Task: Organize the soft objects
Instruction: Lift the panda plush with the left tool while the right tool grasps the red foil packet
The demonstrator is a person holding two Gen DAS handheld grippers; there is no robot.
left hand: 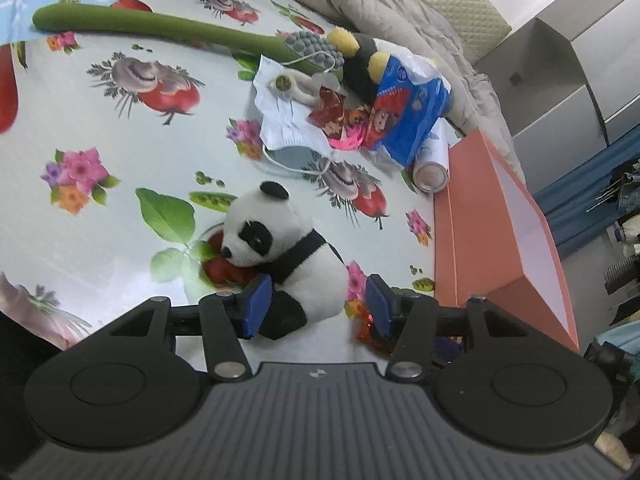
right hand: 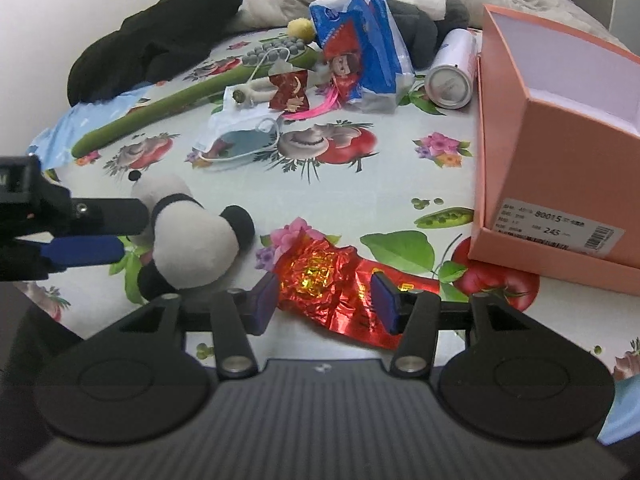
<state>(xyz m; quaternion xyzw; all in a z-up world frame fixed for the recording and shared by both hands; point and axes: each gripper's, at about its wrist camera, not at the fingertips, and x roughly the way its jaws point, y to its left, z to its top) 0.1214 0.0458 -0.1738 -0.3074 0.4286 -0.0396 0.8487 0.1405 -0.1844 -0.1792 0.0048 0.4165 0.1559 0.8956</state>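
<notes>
A black-and-white plush panda (left hand: 280,248) lies on the flowered sheet (left hand: 100,128). My left gripper (left hand: 318,306) is open, with the panda's rear between its blue pads; the left pad touches it. In the right wrist view the panda (right hand: 192,240) lies at the left, with the left gripper's fingers (right hand: 80,250) reaching in beside it. My right gripper (right hand: 326,300) is open over a crumpled red foil wrapper (right hand: 332,284). The open pink shoebox (left hand: 508,240) stands at the right and also shows in the right wrist view (right hand: 560,184).
A clutter pile lies at the far side: a green plush stalk (right hand: 160,108), a blue plastic bag (right hand: 360,52), a face mask (right hand: 240,140), a white can (right hand: 450,76), a dark plush toy (right hand: 416,28). Black clothing (right hand: 152,36) and a grey quilt (left hand: 380,8) lie behind.
</notes>
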